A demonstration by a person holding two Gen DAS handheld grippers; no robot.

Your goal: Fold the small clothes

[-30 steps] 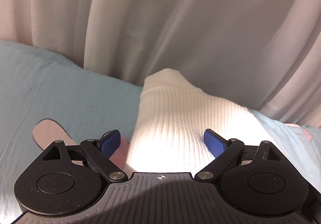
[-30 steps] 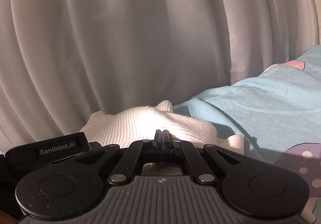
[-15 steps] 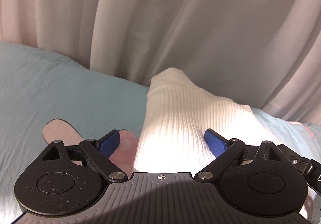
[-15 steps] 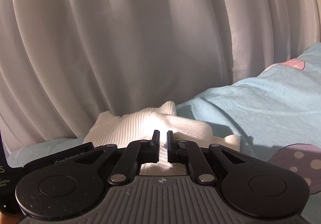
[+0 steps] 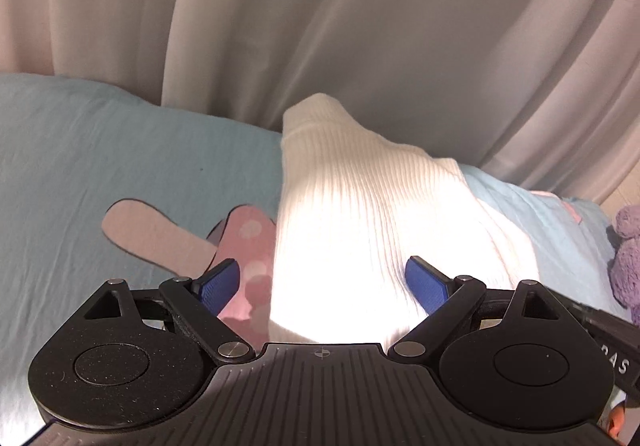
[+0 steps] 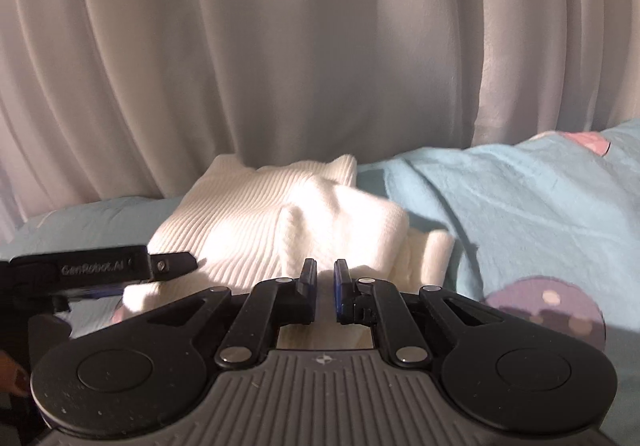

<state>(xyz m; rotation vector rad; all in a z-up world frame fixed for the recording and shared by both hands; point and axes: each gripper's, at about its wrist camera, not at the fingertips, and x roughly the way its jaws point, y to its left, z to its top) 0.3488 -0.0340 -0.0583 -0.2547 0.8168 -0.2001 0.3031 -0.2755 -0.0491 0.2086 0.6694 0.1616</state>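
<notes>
A white ribbed knit garment (image 5: 360, 214) lies folded in a heap on the light blue bedsheet (image 5: 100, 150). My left gripper (image 5: 328, 282) is open wide, its blue pads (image 5: 218, 280) on either side of the garment's near edge, holding nothing. In the right wrist view the same garment (image 6: 280, 210) lies just ahead of my right gripper (image 6: 324, 278), whose jaws stand a small gap apart with nothing between them. The left gripper's body (image 6: 100, 270) shows at the left of that view.
White pleated curtains (image 6: 320, 46) hang right behind the garment. The sheet has pink and purple dotted prints (image 5: 248, 238) (image 6: 552, 310). A purple plush item (image 5: 628, 254) sits at the far right of the left wrist view.
My right gripper was shut and has opened a small gap, letting go of the garment. My left gripper stayed open and has shifted slightly, showing more of the sheet's print.
</notes>
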